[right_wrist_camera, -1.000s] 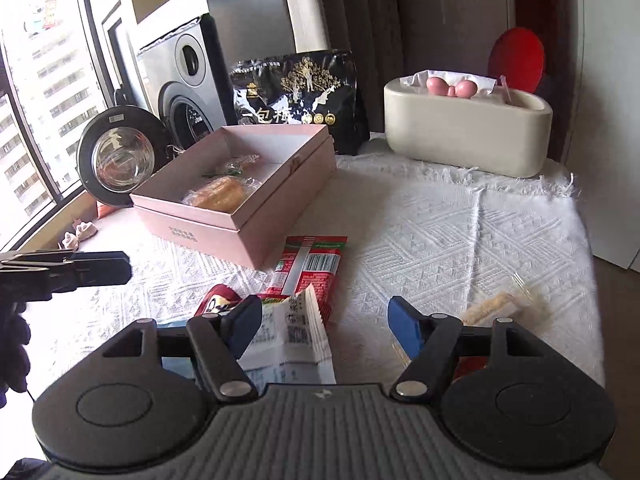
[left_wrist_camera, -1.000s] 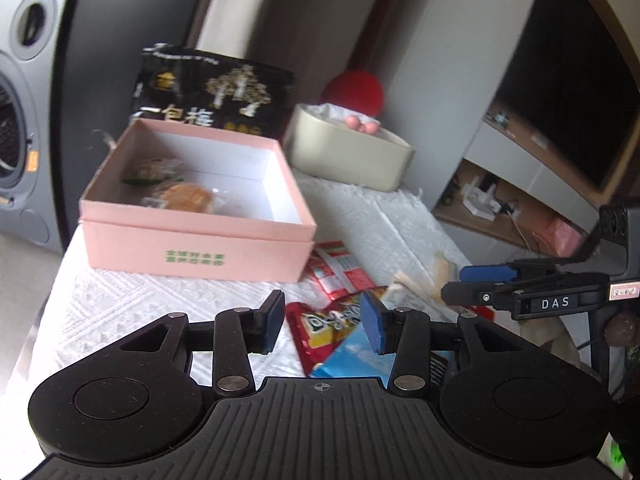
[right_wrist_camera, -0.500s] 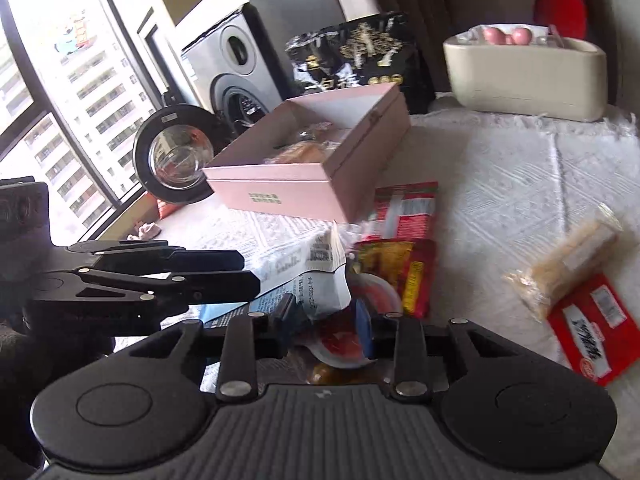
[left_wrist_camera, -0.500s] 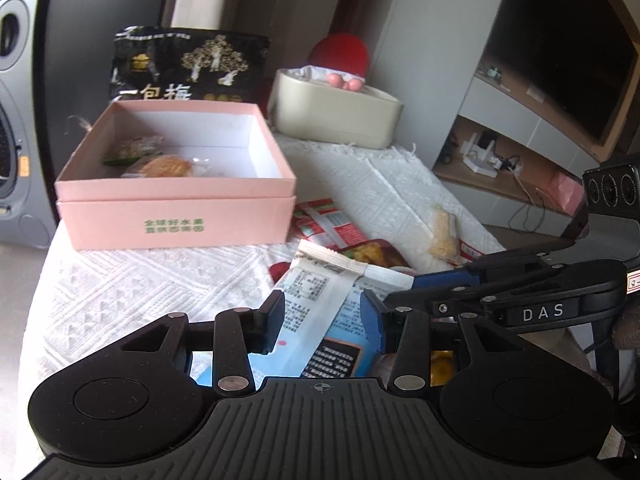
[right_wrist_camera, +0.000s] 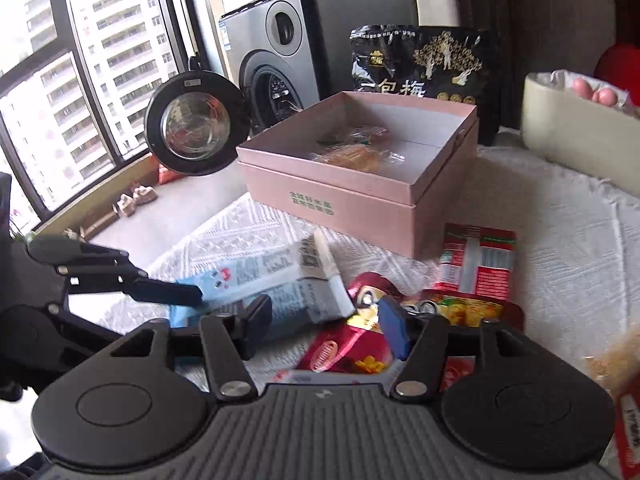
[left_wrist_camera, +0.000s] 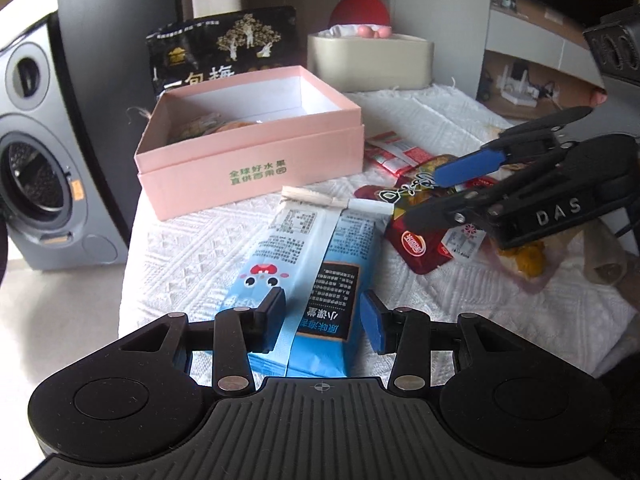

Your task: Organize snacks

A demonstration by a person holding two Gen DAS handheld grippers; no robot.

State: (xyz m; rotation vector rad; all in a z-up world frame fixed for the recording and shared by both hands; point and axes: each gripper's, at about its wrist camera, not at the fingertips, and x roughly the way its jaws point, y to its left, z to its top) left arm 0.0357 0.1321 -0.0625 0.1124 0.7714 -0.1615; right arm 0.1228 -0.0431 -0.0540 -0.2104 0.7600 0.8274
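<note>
A light blue snack packet [left_wrist_camera: 312, 264] lies on the white cloth in front of an open pink box [left_wrist_camera: 248, 148] that holds two wrapped snacks [right_wrist_camera: 352, 156]. My left gripper [left_wrist_camera: 322, 320] is open, its fingers either side of the blue packet's near end. My right gripper [right_wrist_camera: 324, 326] is open over a red snack pouch [right_wrist_camera: 352, 344]; in the left wrist view it [left_wrist_camera: 444, 196] hovers above that red pouch [left_wrist_camera: 416, 240]. The blue packet [right_wrist_camera: 256, 280] and another red packet [right_wrist_camera: 476, 260] also show in the right wrist view.
A black plum bag [left_wrist_camera: 224, 48] stands behind the box. A cream tub [left_wrist_camera: 368, 60] sits at the back right. A washing machine [left_wrist_camera: 40, 168] stands left of the table. A round black lens [right_wrist_camera: 196, 122] hangs near the window. A pale snack [right_wrist_camera: 616, 356] lies at right.
My right gripper was shut on the red pouch and is now open above it. My left gripper has moved down and in around the blue packet's end.
</note>
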